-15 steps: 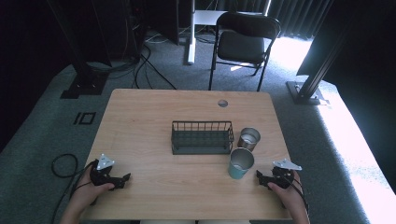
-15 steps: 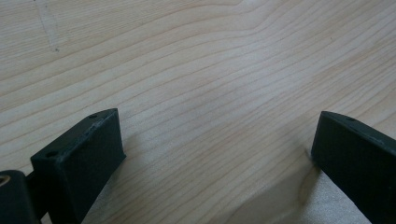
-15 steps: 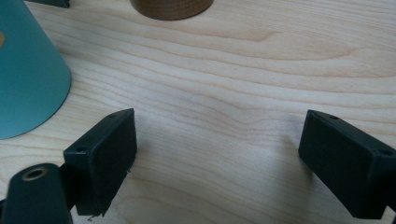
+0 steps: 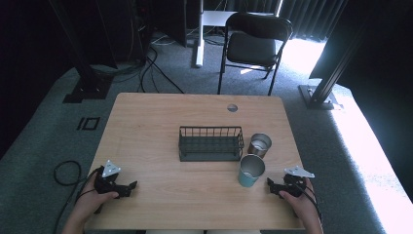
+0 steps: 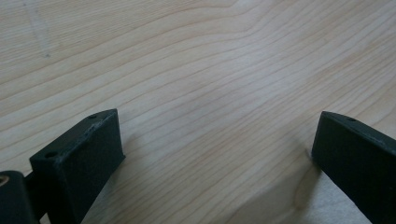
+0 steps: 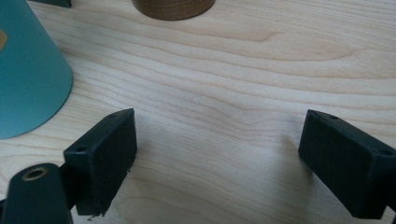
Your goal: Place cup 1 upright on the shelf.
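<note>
My left gripper (image 4: 130, 186) rests on the wooden table (image 4: 146, 126) near its front left corner, held by a hand. In the left gripper view it (image 5: 217, 137) is open, with only bare wood between the jaws. My right gripper (image 4: 271, 184) rests near the front right corner, just right of a teal cup (image 4: 251, 170). In the right gripper view it (image 6: 219, 133) is open and holds nothing, the teal cup (image 6: 28, 70) stands at the upper left, and the base of a metal cup (image 6: 173, 7) shows at the top edge.
A black wire basket (image 4: 210, 144) stands at the table's middle. The silver metal cup (image 4: 259, 144) stands just right of it, behind the teal cup. A round cable hole (image 4: 232, 107) is near the far edge. A black folding chair (image 4: 253, 44) stands beyond the table.
</note>
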### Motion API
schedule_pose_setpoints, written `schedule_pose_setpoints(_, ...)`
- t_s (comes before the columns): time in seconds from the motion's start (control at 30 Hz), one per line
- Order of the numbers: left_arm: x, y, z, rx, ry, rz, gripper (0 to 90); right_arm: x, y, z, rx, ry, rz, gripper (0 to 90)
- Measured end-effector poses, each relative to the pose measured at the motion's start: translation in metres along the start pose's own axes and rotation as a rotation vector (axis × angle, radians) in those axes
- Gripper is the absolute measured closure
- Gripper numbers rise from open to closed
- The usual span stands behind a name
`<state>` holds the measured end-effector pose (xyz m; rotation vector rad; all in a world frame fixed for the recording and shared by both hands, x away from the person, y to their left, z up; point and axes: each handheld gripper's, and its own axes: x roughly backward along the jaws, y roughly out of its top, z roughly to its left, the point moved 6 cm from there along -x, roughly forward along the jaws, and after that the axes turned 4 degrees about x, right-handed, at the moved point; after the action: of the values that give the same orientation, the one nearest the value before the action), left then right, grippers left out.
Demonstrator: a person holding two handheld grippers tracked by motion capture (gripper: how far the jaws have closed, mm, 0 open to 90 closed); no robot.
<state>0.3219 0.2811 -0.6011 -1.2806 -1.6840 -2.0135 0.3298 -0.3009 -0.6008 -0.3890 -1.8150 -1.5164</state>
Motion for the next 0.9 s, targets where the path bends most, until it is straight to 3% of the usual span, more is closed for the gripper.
schedule_pose_setpoints(0.07, -0.001, 0.001, -0.005, -0.015, -0.016, -0.001, 2.6, 0.0, 0.0, 0.0, 0.0, 0.0, 0.0, 10.9)
schedule_pose_setpoints(0.13, -0.003, 0.004, -0.015, -0.042, -0.06, -0.003, 2.6, 0.0, 0.0, 0.0, 0.0, 0.0, 0.0, 10.9)
schedule_pose_setpoints(0.33, -0.006, 0.014, -0.028, -0.072, -0.074, -0.011, 2.6, 0.0, 0.0, 0.0, -0.001, 0.0, 0.0, 10.9)
schedule_pose_setpoints(0.57, -0.015, 0.025, -0.051, -0.129, -0.127, -0.013, 2.6, 0.0, 0.0, 0.0, 0.0, 0.0, 0.0, 10.9)
schedule_pose_setpoints(0.9, -0.023, 0.037, -0.071, -0.185, -0.174, -0.024, 2.6, 0.0, 0.0, 0.0, 0.0, 0.0, 0.0, 10.9)
